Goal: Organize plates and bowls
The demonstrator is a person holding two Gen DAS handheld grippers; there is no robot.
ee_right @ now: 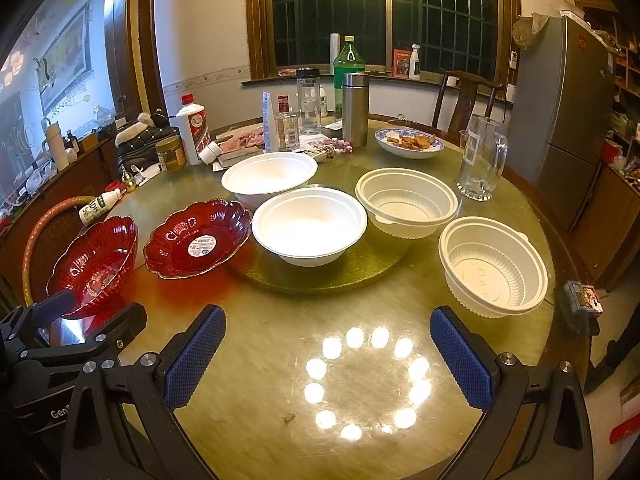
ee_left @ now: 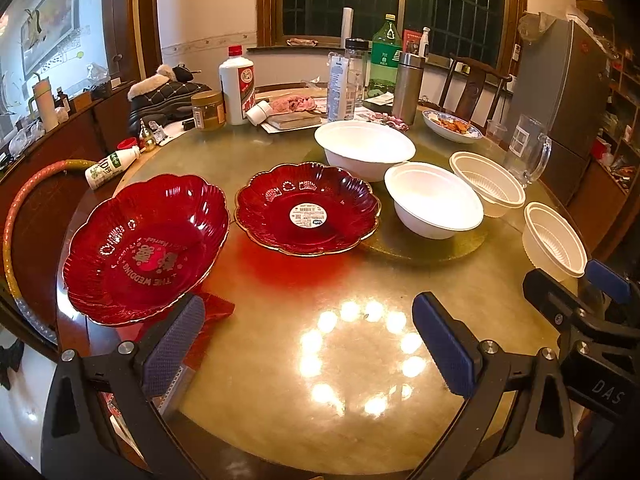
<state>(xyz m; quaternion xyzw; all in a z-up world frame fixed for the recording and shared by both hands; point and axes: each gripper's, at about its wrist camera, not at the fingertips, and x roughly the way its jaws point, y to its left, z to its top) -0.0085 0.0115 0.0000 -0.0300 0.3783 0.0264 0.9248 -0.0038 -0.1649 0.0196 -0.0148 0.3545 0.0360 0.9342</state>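
Tilting red plate [ee_left: 144, 248] perhaps touching left gripper [ee_left: 312, 344] jaws, both grippers spread, right gripper [ee_right: 326, 356] near ribbed bowl [ee_right: 494, 268]

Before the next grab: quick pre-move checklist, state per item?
1. Left gripper open and holding nothing: ok, jaws spread wide.
2. Right gripper open and holding nothing: ok.
3. Red plate on stand steady: cannot tell; it sits tilted, close beside the left gripper's left finger.
4. Flat red plate free to lift: ok, nothing rests in it, only a sticker.
5. Two smooth white bowls stackable: ok, both upright and holding nothing, near one on the turntable.
6. Two ribbed white bowls reachable: ok for the near one, right of the right gripper; glass mug stands behind them.
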